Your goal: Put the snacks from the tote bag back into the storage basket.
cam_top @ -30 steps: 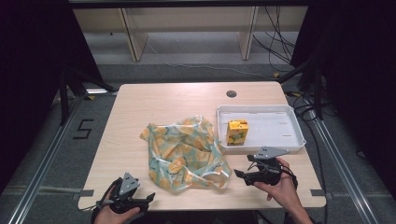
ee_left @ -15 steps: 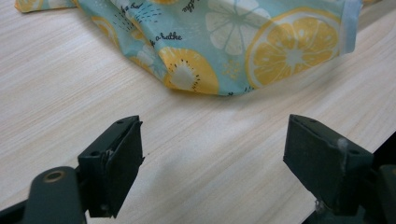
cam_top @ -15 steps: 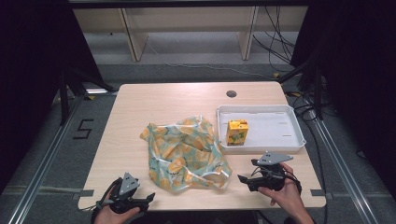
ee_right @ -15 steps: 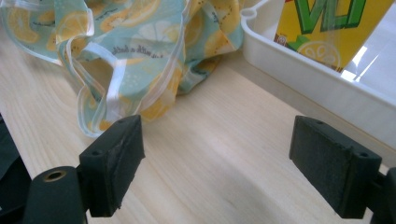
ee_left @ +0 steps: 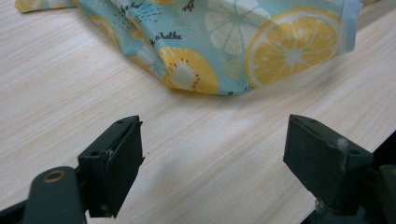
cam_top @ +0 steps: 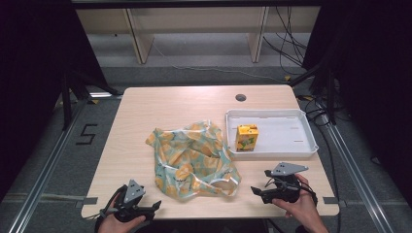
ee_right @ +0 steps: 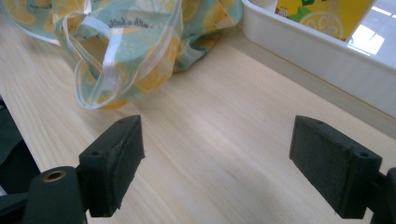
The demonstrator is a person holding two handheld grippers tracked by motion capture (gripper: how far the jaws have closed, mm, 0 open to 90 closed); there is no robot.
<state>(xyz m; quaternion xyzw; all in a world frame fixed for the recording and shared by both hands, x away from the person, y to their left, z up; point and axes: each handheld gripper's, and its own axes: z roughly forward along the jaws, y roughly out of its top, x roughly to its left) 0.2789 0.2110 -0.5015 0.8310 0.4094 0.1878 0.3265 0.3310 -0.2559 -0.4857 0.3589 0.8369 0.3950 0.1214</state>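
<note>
While the crumpled lemon-print plastic bag (cam_top: 192, 160) lies mid-table, just left of the white plastic tray (cam_top: 301, 148) holding a yellow juice carton (cam_top: 247, 137), both the left gripper (cam_top: 145, 208) and right gripper (cam_top: 257, 190) sit near-edge, fingers spread, grasping nothing.

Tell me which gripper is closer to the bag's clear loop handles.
The right gripper: the bag has its handles lying just ahead of its open jaws, while the left gripper faces the bag's closed bottom edge.

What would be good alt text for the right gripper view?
The right gripper is open and holds nothing, its two black jaws wide apart above the wooden table. Beyond them lies a lemon-print bag with clear handles, and at upper right a white tray holds a yellow carton.
</note>
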